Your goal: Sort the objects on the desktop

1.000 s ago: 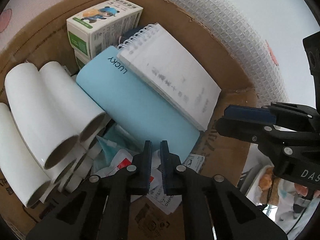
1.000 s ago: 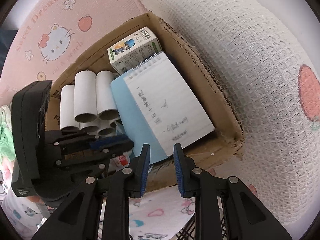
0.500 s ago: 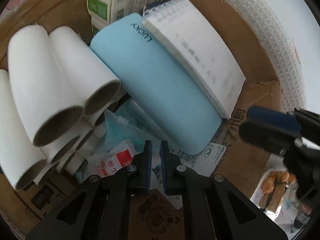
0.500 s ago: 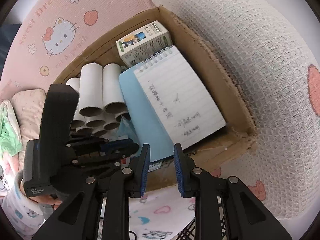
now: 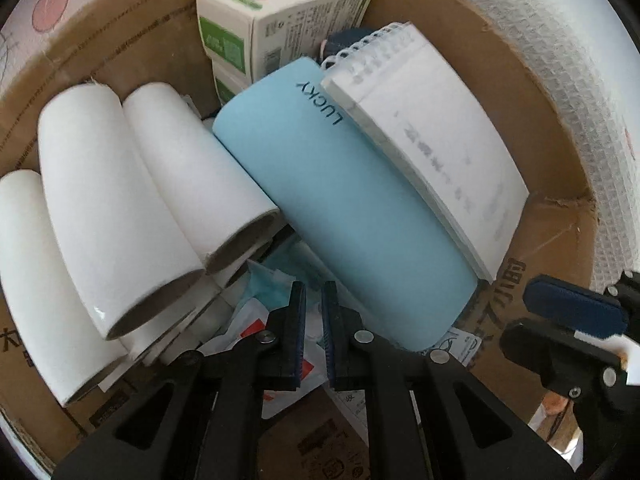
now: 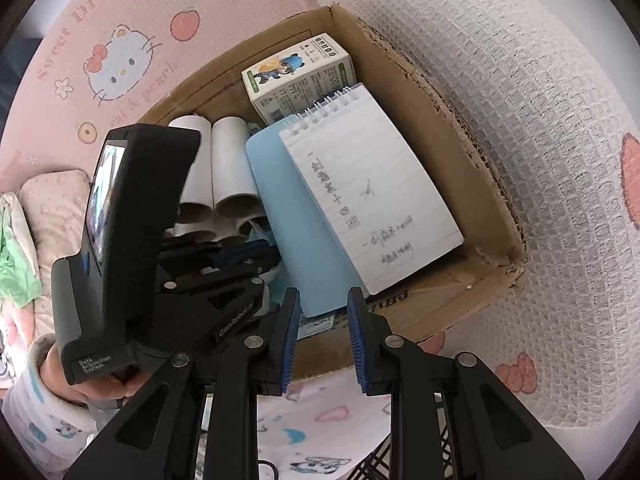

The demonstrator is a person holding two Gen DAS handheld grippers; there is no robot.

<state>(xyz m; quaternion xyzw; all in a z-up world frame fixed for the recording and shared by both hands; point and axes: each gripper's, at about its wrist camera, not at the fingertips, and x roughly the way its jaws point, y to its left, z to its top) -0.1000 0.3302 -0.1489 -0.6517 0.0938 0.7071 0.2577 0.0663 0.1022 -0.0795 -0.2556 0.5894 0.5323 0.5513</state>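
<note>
Your left gripper (image 5: 313, 304) hangs nearly closed and empty over the packets (image 5: 256, 320) in the cardboard box (image 5: 532, 80). Your right gripper (image 6: 322, 312) is at its narrowest, gripping nothing.

Probably a home bedroom: pink cartoon-print bedding (image 6: 120, 40) and a white waffle-weave blanket (image 6: 520, 120).

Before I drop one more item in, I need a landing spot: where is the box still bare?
Bare cardboard shows only along the near wall of the cardboard box, below the spiral notepad. Elsewhere it is crowded: white tubes, blue LUCKY case, printed carton, wrappers.
</note>
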